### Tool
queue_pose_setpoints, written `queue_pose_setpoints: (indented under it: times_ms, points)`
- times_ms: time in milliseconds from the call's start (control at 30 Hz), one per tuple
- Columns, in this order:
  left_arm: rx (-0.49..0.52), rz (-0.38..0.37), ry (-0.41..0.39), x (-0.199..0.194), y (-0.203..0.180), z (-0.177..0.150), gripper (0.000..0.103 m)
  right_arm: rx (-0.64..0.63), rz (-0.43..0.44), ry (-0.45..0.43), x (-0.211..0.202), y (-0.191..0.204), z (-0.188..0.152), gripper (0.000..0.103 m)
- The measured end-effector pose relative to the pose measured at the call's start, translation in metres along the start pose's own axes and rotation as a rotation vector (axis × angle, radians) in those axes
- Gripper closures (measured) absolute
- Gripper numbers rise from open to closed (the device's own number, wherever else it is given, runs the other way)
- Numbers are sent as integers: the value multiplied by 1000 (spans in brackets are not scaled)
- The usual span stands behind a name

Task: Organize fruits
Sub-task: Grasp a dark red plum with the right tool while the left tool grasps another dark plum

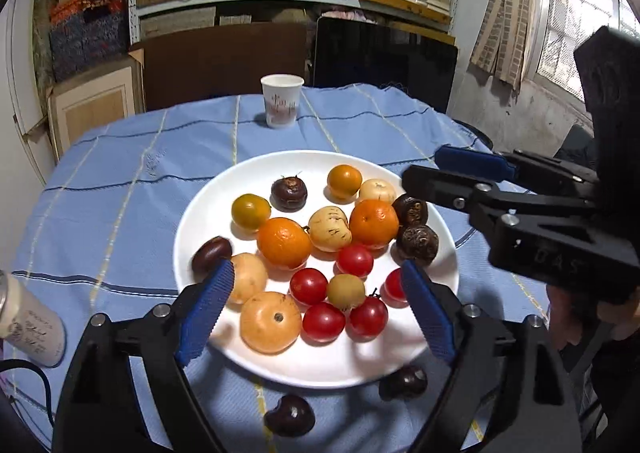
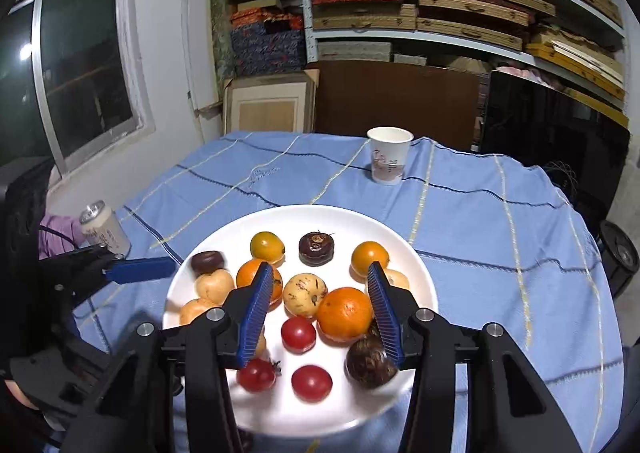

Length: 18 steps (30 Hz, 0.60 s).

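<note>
Glossy round plate (image 1: 200, 213) of smooth fruits (image 1: 284, 243), ribbed left gripper (image 1: 316, 285) released, right gripper (image 2: 320, 293) released

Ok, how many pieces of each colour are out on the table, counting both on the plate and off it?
Red tomatoes: 5
Large oranges: 2
Small yellow-orange fruits: 3
Pale tan fruits: 4
Dark brown pieces: 6, two of them off the plate on the cloth
Total: 20

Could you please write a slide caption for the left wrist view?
Open left tongs hover empty over a white plate of mixed fruit; two dark chestnuts lie off it on the blue cloth.
</note>
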<state>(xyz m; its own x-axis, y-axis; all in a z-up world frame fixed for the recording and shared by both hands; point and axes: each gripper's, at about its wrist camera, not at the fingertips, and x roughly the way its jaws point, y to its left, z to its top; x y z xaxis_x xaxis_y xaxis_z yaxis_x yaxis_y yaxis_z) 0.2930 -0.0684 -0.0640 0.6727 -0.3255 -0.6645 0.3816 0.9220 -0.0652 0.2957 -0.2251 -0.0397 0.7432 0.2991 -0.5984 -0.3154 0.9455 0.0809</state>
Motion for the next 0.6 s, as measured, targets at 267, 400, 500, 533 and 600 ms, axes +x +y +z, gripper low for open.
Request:
queue_pose_setpoints:
  times_ms: [267,400,500,533,600]
  points:
    - [-18,29,-19,-48,18,-55,13,-17,45,71,-45,26,-61,51]
    - [-19,42,52,-38,26,-83,13,-14,75,153,-41,49,-105,51]
    - [-35,36,94,-28,31,-94,13,-18,66,181,-33,63,-122,51]
    - [-36,35,96,-26,32,-95,13,-15,63,186,-30,66,-124,51]
    - [-31,33,96,-25,32,-97,13,-16,51,192,-25,71,-124,51]
